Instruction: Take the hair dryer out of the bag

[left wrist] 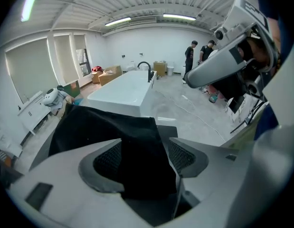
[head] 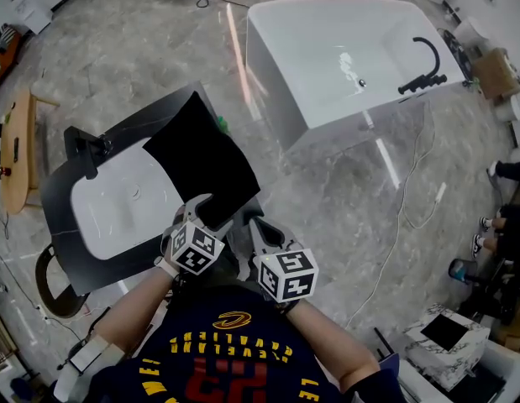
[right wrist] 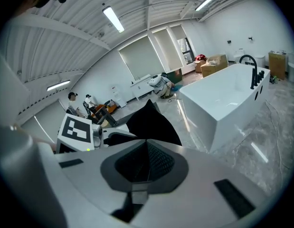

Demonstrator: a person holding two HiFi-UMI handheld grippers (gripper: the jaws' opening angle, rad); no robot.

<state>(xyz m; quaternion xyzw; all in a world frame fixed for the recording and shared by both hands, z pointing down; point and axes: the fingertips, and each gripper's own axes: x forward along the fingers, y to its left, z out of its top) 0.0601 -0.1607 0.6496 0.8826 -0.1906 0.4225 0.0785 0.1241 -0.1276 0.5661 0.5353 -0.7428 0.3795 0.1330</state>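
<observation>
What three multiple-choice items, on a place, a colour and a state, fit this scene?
1. Where does the bag lie? A on a bed; B on the counter, partly over the sink; C on a shelf.
2. What colour is the tap of the bathtub? A black; B gold; C red.
3. How do the jaws of the left hand-held gripper stand? A together; B apart; C shut on a cup.
1 B: the head view shows it across the counter. 2 A: it is dark against the white bathtub. 3 B: its own view shows a gap, the bag between.
</observation>
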